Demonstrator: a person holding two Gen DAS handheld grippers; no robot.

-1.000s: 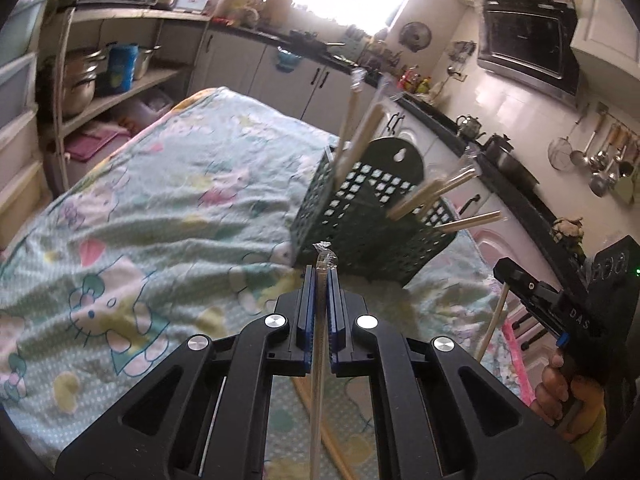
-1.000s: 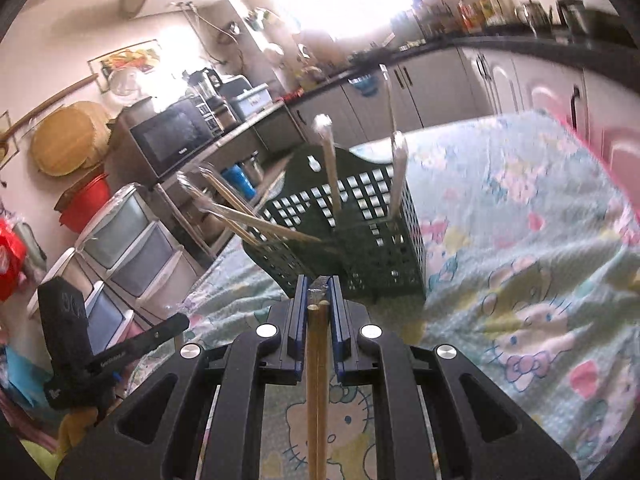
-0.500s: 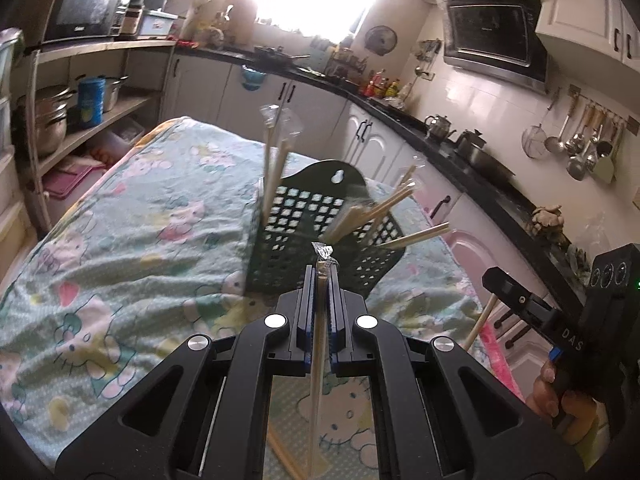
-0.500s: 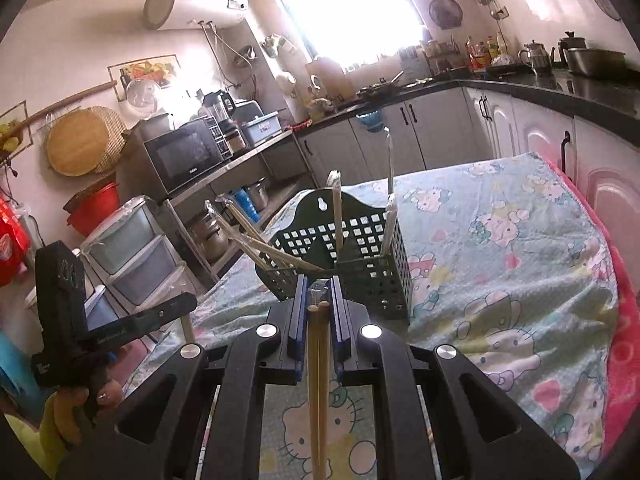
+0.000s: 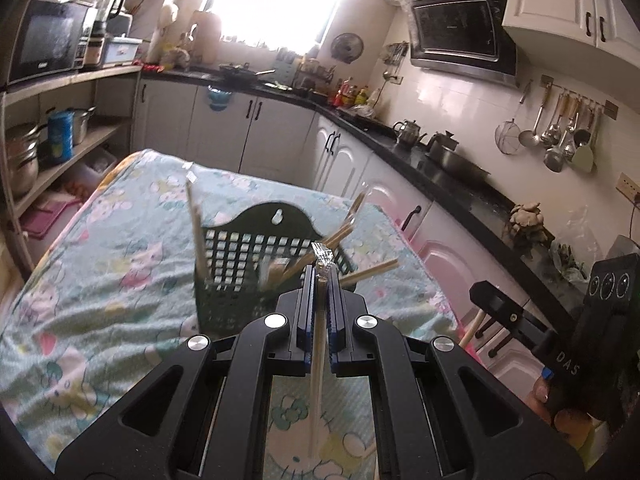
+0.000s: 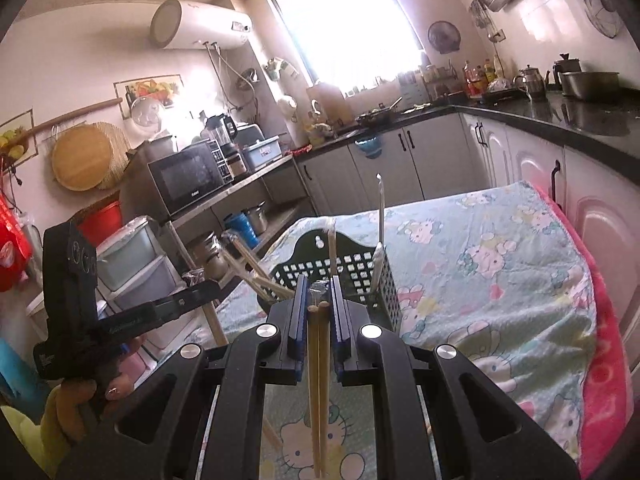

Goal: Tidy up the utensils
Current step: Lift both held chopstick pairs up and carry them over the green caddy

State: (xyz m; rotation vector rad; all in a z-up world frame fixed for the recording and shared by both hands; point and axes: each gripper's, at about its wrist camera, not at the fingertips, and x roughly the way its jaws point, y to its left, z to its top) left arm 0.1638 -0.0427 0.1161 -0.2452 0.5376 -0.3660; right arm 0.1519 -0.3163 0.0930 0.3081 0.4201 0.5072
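Note:
A dark green perforated basket [image 5: 256, 252] [image 6: 352, 268] stands on the cartoon-print blanket [image 5: 120, 280], with several chopsticks leaning in it. My left gripper [image 5: 320, 276] is shut on a chopstick pair in a clear wrapper [image 5: 318, 344], just before the basket's near wall and above its rim. My right gripper [image 6: 319, 294] is shut on a bare wooden chopstick pair [image 6: 320, 380], also short of the basket. Each gripper shows in the other's view: the right gripper [image 5: 490, 300] at the table's right edge, the left gripper [image 6: 200, 288] beside the basket's left.
Loose chopsticks [image 6: 272, 436] lie on the blanket under the grippers. White cabinets and a black counter [image 5: 460, 184] run along the table's right side. An open shelf with pots [image 5: 24, 152] and plastic drawers [image 6: 132, 256] stand on the left.
Both grippers have risen and drawn back from the basket, which now sits lower and smaller in both views. Each keeps hold of its chopsticks.

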